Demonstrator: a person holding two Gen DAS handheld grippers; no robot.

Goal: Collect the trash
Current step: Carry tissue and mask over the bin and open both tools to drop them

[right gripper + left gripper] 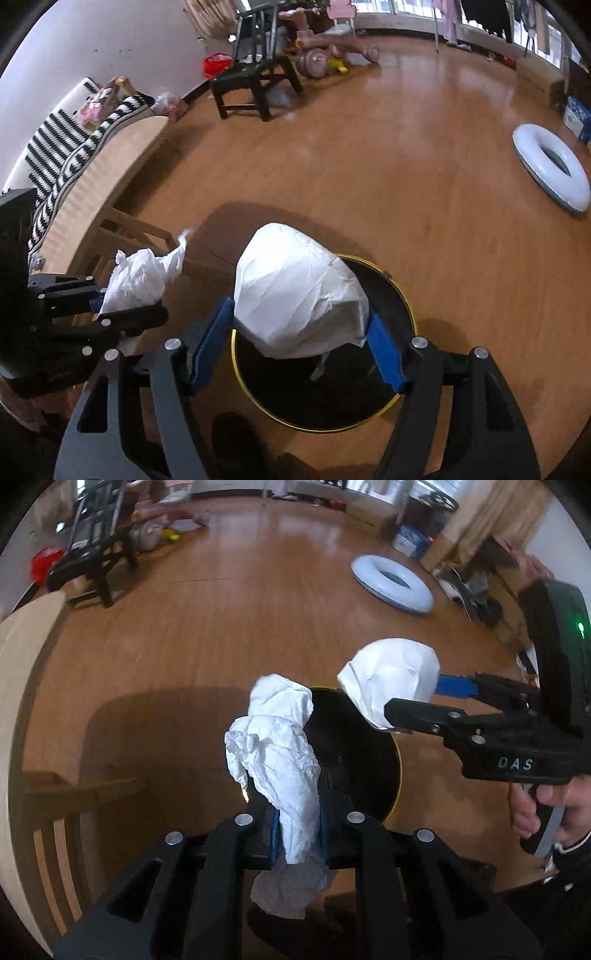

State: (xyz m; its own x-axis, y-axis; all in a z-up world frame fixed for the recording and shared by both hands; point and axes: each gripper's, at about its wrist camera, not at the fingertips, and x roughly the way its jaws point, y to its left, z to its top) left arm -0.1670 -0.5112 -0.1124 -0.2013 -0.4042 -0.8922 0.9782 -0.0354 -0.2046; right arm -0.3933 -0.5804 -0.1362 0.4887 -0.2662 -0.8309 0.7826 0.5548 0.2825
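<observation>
Your left gripper (pixel 298 834) clamped narrow on a crumpled white tissue (pixel 280 753), your right gripper (pixel 295 339) spread wide around a bulky white paper wad (pixel 295 288), both held above the gold-rimmed black bin (pixel 388 369) on the wooden floor (pixel 369 166).

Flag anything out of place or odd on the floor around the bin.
An inflatable ring lies flat on the open wood floor, far from the toy clutter by the wall. The black bin stands upright below both held paper wads; nothing looks spilled.
</observation>
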